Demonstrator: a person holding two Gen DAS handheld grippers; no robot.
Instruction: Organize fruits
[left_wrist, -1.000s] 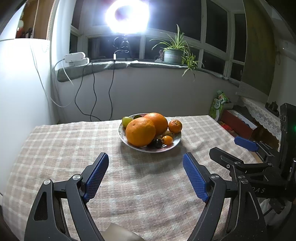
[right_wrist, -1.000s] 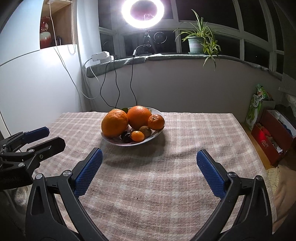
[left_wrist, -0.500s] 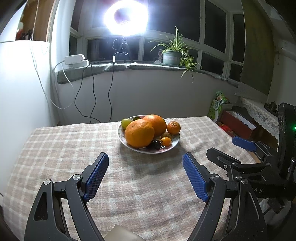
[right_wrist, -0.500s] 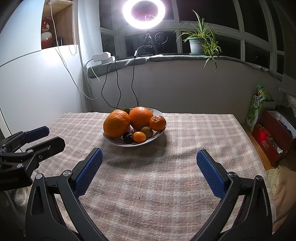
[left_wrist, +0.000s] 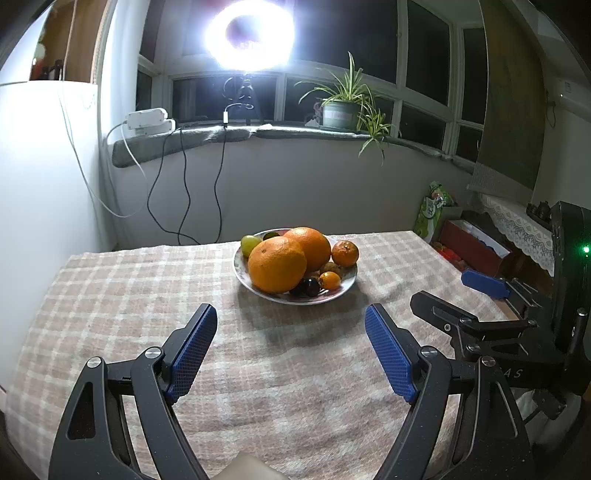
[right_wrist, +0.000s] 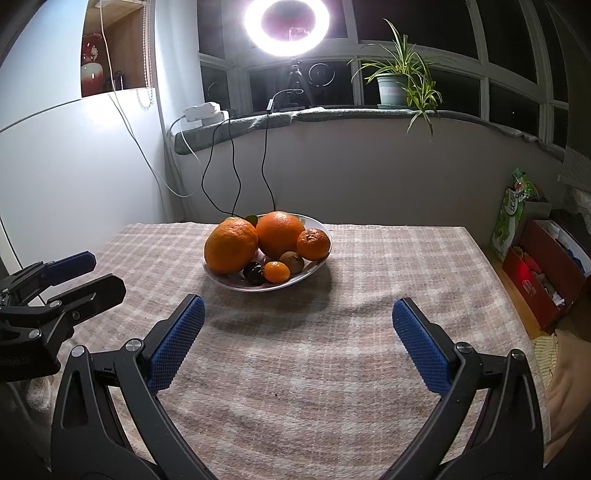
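Note:
A white plate stands mid-table and holds two big oranges, a mandarin, a small kumquat, a kiwi, a dark plum and a green fruit. My left gripper is open and empty, short of the plate. My right gripper is open and empty, also short of the plate. Each shows at the other view's edge, the right gripper and the left gripper.
A checked cloth covers the table. A white wall stands at the left. A ring light, cables and a potted plant are at the window sill behind. Boxes and a bag lie on the floor right of the table.
Both grippers have drawn back slightly and the plate looks a little farther. Both stay open and empty. The fruits have not moved.

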